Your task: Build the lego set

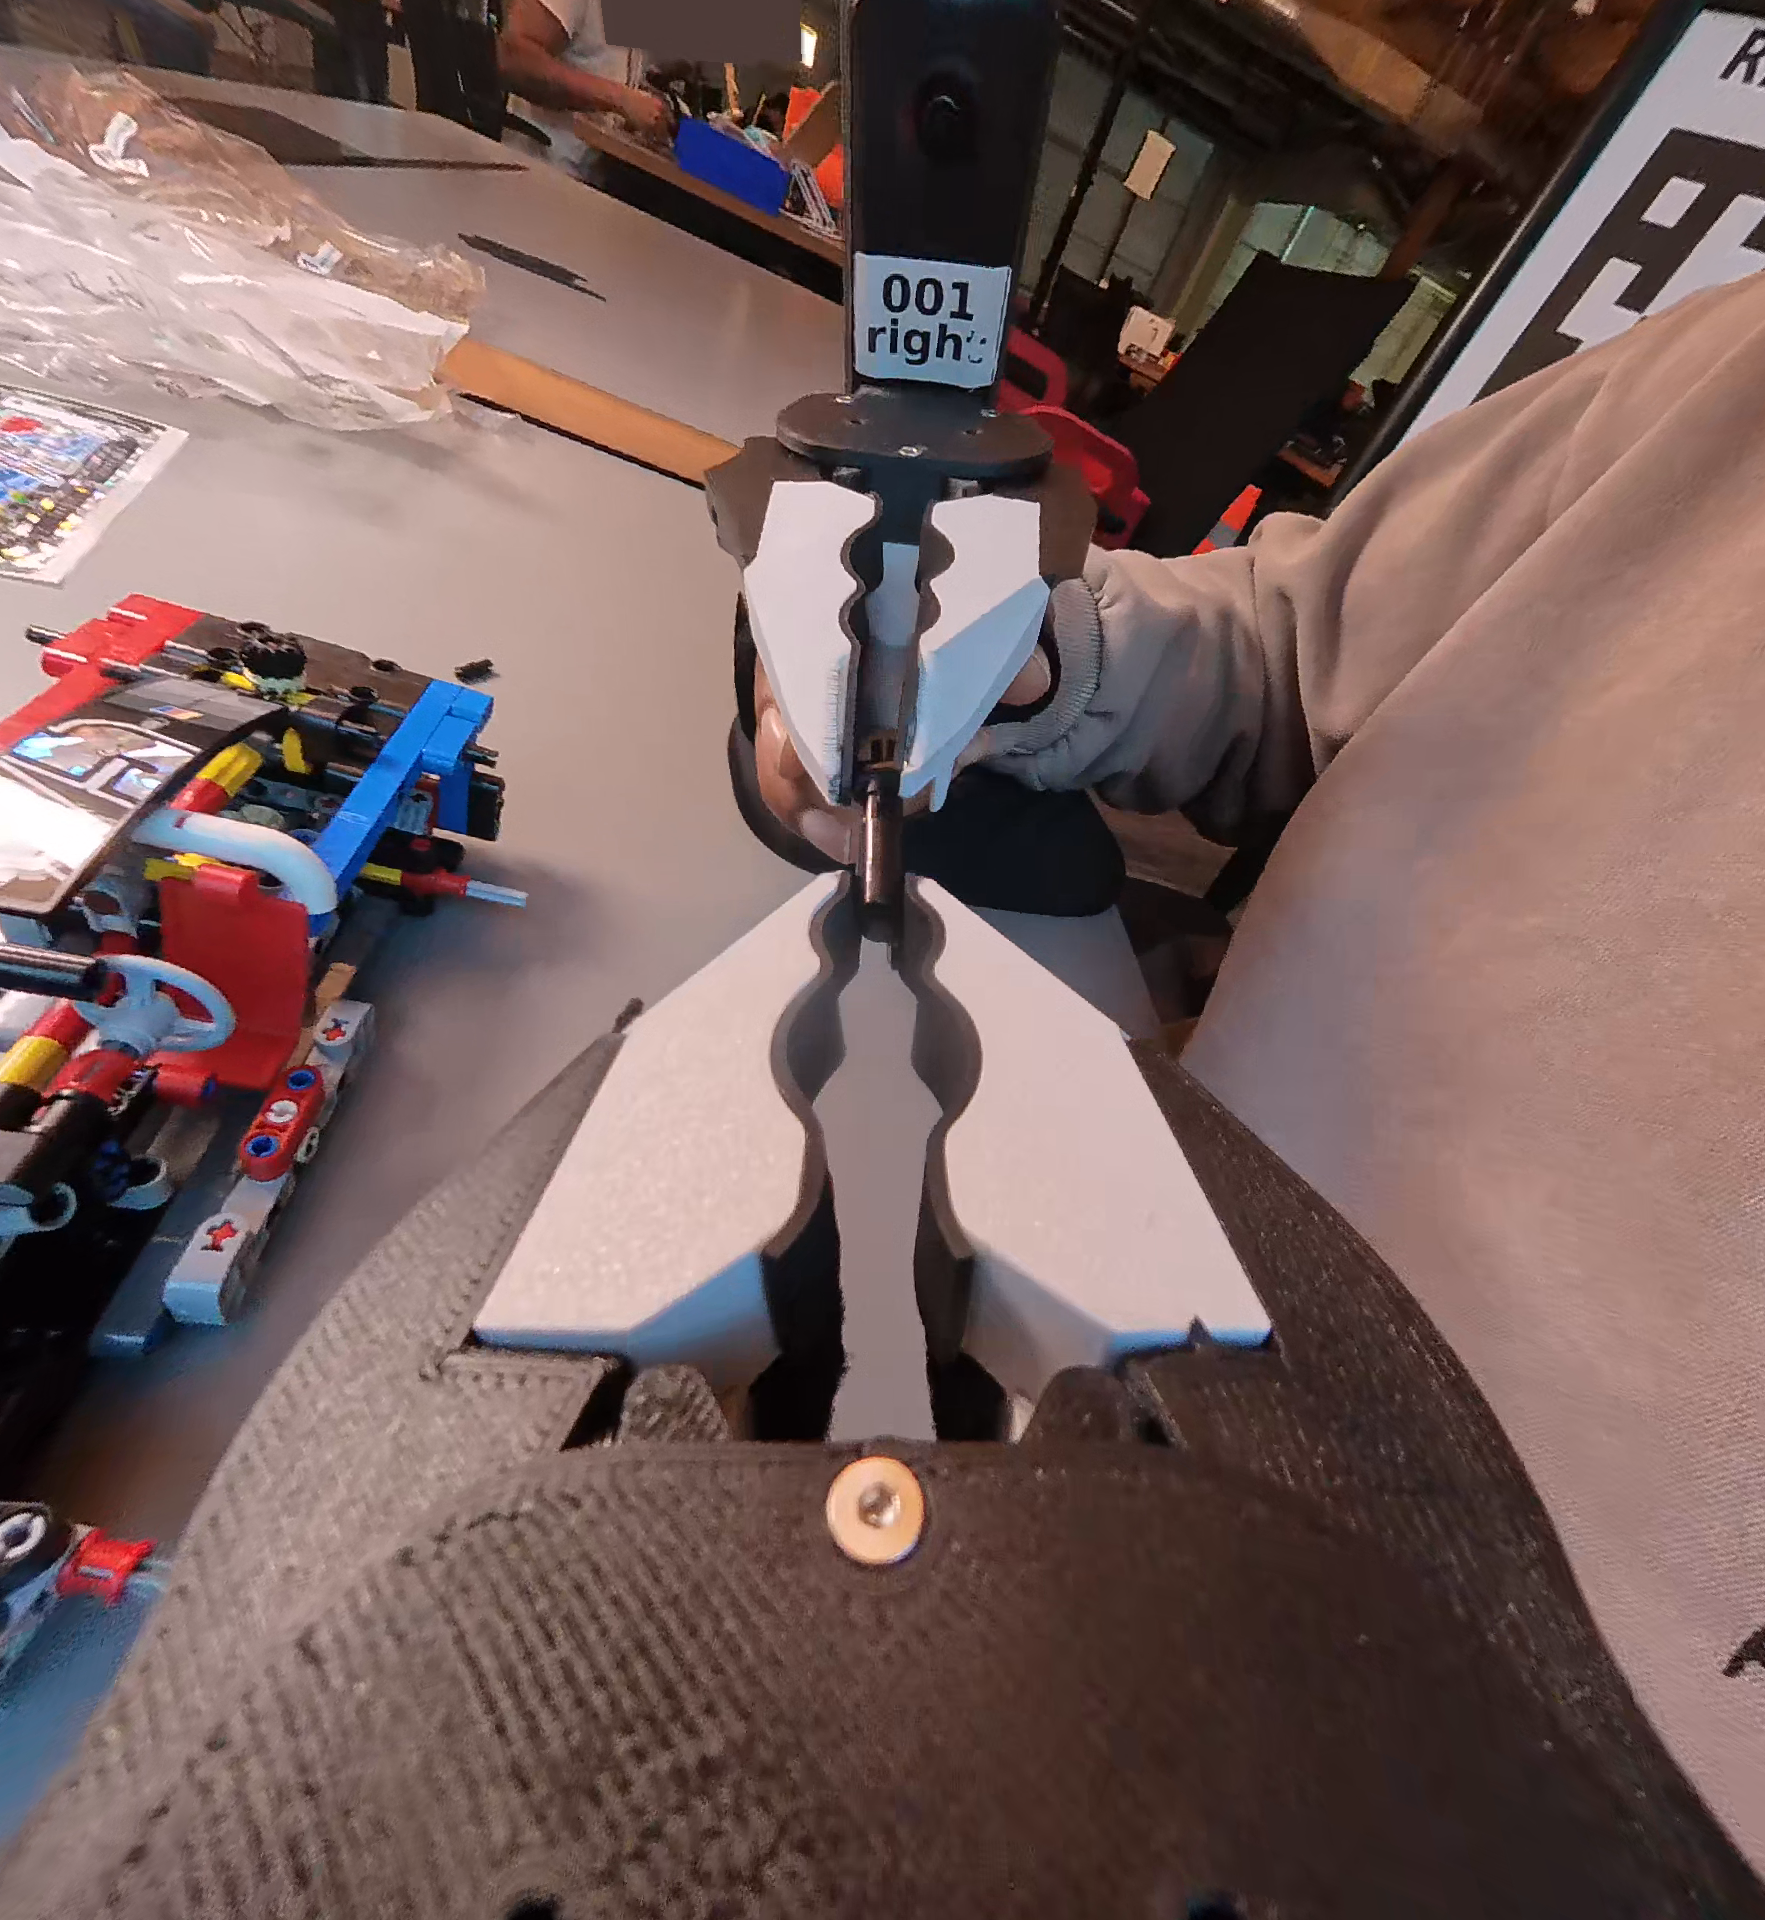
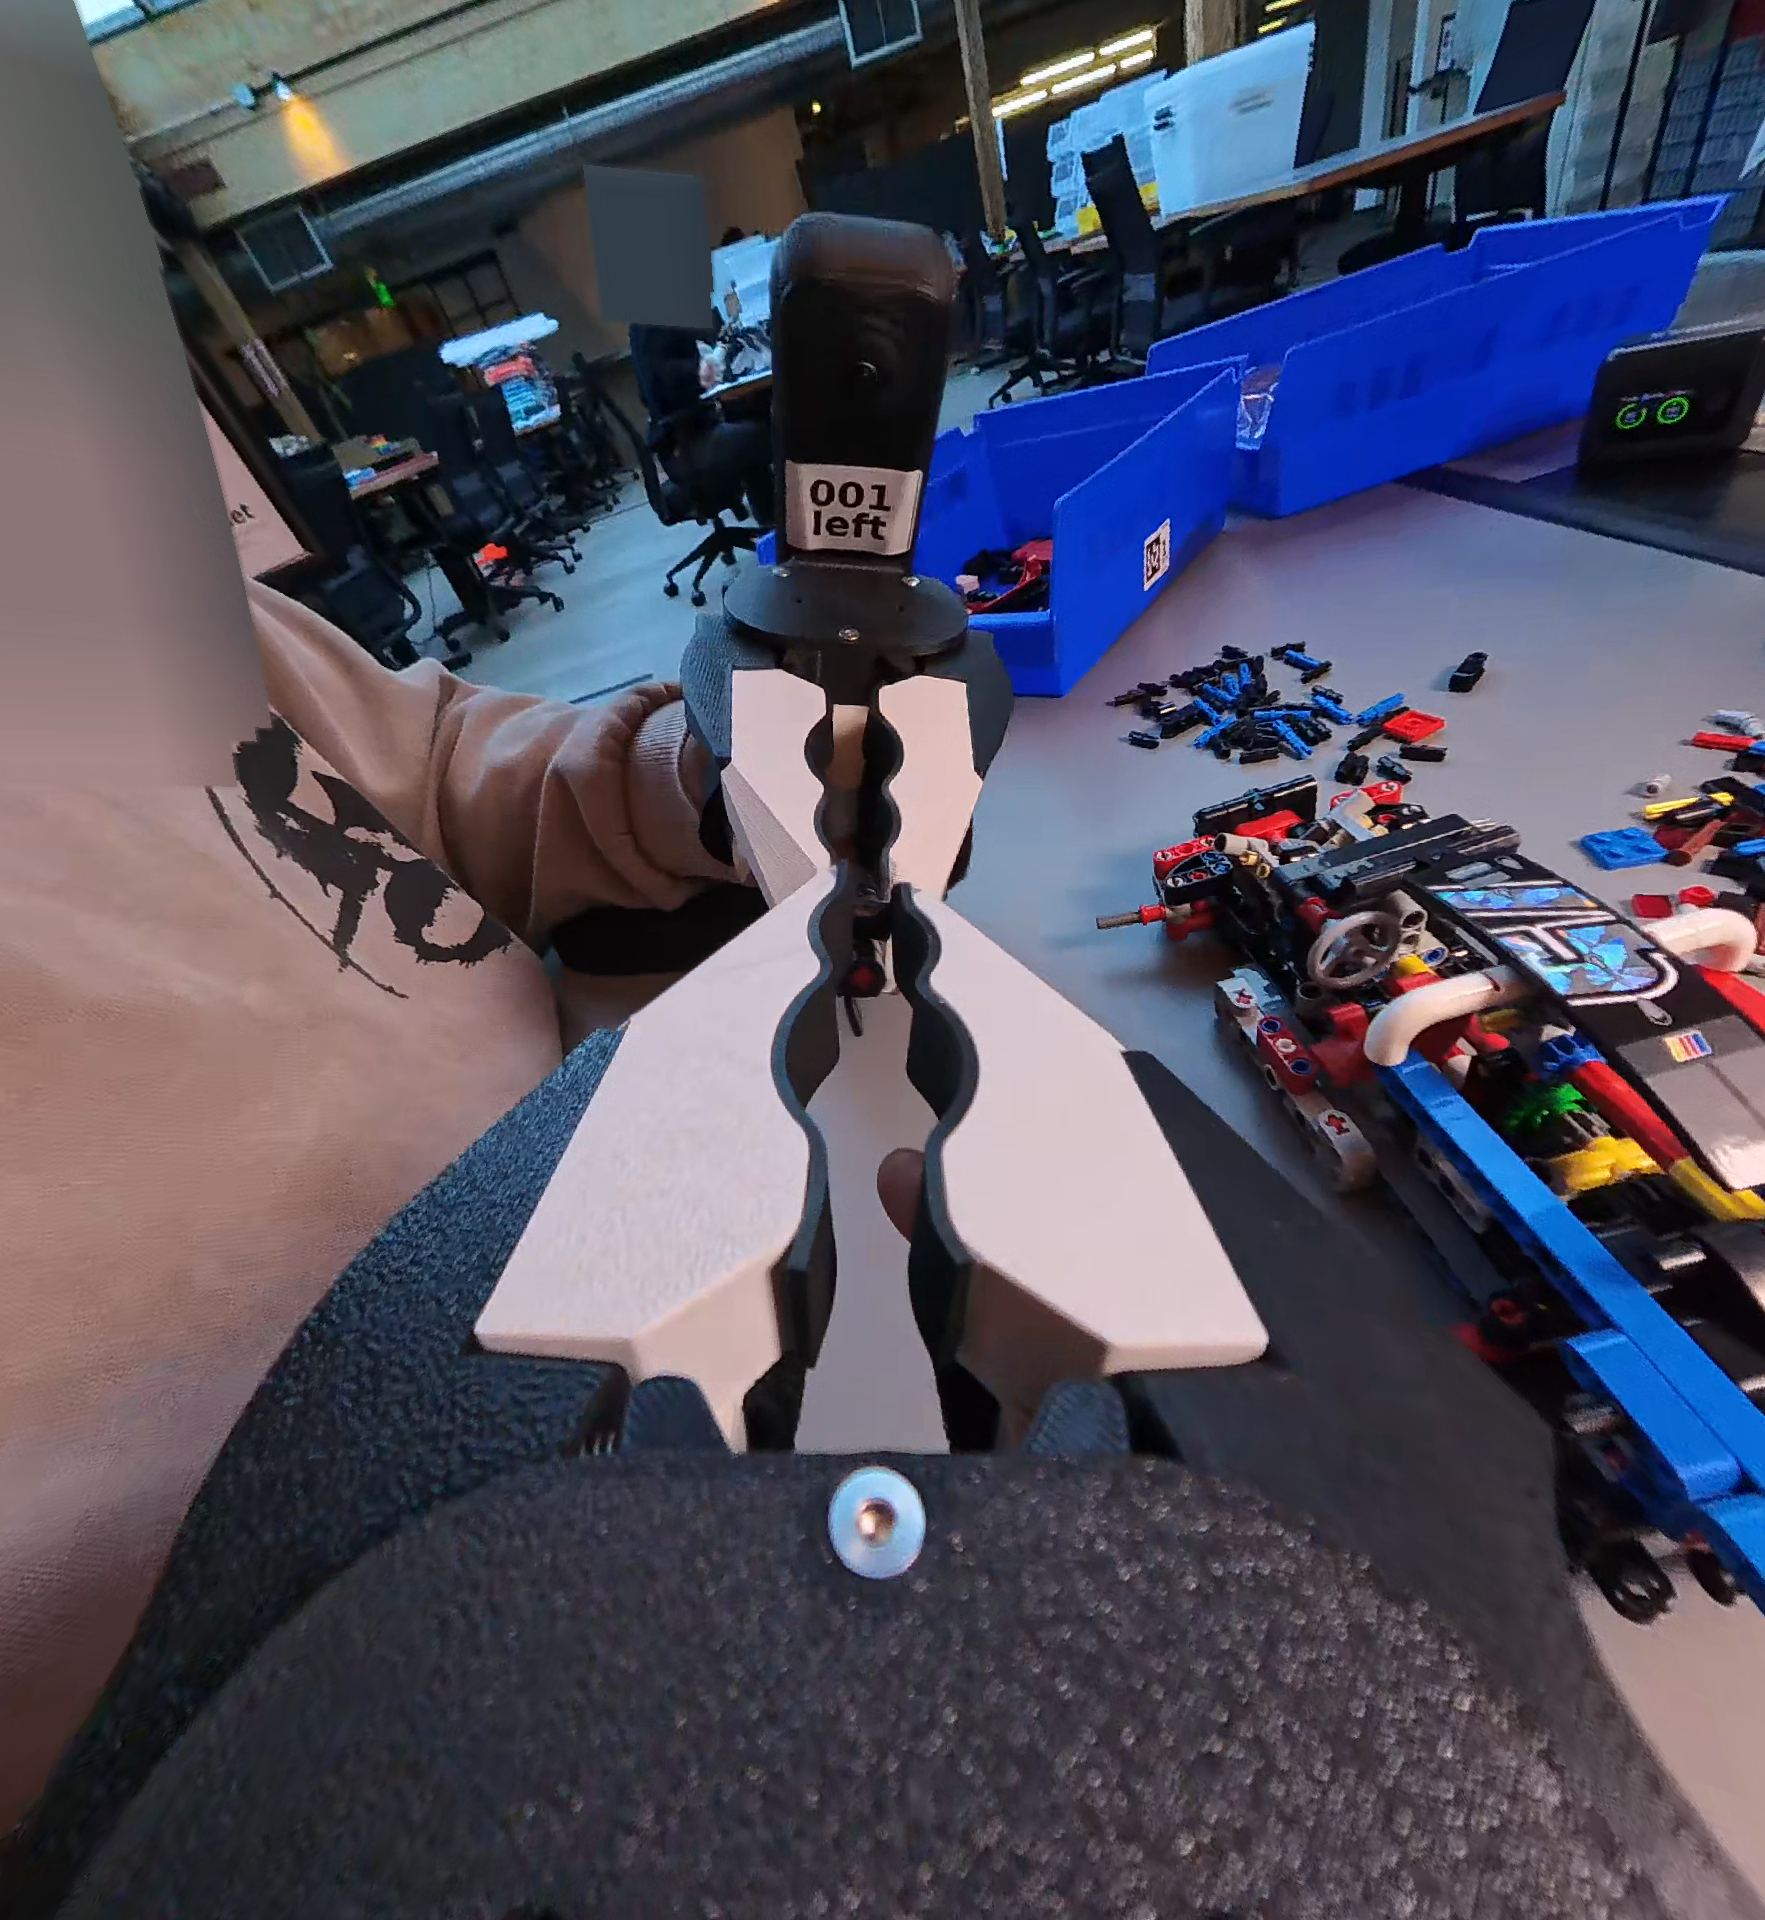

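Lego pin (image 1: pixel 876 847), seemingly between both grippers

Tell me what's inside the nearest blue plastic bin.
The blue plastic bin holds a heap of black and red lego pieces at its open near end. Its front wall hides the rest of the inside.
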Motion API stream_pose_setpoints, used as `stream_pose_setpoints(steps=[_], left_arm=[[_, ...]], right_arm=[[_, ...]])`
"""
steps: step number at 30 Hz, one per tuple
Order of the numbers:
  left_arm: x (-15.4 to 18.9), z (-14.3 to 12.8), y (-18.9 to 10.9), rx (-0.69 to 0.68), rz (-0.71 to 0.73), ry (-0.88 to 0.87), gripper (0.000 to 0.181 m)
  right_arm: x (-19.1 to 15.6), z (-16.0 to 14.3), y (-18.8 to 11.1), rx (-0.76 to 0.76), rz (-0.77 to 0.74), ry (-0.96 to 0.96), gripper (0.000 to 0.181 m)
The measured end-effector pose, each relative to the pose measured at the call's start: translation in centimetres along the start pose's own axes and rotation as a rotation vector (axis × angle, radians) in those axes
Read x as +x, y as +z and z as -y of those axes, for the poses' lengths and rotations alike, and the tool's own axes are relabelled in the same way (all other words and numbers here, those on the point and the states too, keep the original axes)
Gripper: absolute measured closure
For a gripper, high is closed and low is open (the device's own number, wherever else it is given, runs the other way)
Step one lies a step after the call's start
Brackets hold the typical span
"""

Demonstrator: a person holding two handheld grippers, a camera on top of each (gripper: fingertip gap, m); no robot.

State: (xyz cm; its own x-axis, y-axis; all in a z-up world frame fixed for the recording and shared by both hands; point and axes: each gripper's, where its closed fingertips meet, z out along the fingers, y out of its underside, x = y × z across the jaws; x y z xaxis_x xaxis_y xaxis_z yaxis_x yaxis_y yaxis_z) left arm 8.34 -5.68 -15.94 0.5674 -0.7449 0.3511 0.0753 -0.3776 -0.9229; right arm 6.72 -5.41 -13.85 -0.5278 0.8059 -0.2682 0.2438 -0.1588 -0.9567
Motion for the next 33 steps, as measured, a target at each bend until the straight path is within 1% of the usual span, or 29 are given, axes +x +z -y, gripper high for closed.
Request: stream_pose_setpoints(steps=[6, 8, 12, 17, 21, 24, 27, 33], left_arm=[[-0.9, 0.2, 0.1, -0.020, 0.164, 0.219, 0.176], [-0.8, 0.3, 0.2, -0.023, 0.193, 0.280, 0.176], [0.1, 0.3, 0.5, -0.031, 0.167, 0.332, 0.176], [1.4, 0.0, 0.7, -0.019, 0.070, 0.318, 0.176], [2.3, 0.2, 0.6, 0.002, 0.002, 0.317, 0.176], [2.4, -0.1, 0.6, -0.016, 0.009, 0.347, 0.176], [2.2, 0.0, 0.6, -0.021, 0.029, 0.367, 0.177], [1.7, -0.2, 0.9, -0.065, 0.132, 0.471, 0.177]], right_arm=[[0.3, 0.0, -0.2, -0.058, -0.044, 0.175, 0.177], [0.0, 0.1, -0.3, -0.080, -0.040, 0.135, 0.176], [-0.9, 0.0, -0.7, -0.125, 0.023, -0.023, 0.176], [-2.3, -0.3, -0.7, -0.184, 0.042, -0.359, 0.176], [-3.2, 0.0, -0.6, -0.220, 0.044, -0.530, 0.176], [-3.4, -0.3, -0.5, -0.248, 0.053, -0.563, 0.176], [-3.3, -0.3, -0.5, -0.241, 0.041, -0.559, 0.176], [-3.3, -0.4, -0.5, -0.193, 0.003, -0.505, 0.176]])
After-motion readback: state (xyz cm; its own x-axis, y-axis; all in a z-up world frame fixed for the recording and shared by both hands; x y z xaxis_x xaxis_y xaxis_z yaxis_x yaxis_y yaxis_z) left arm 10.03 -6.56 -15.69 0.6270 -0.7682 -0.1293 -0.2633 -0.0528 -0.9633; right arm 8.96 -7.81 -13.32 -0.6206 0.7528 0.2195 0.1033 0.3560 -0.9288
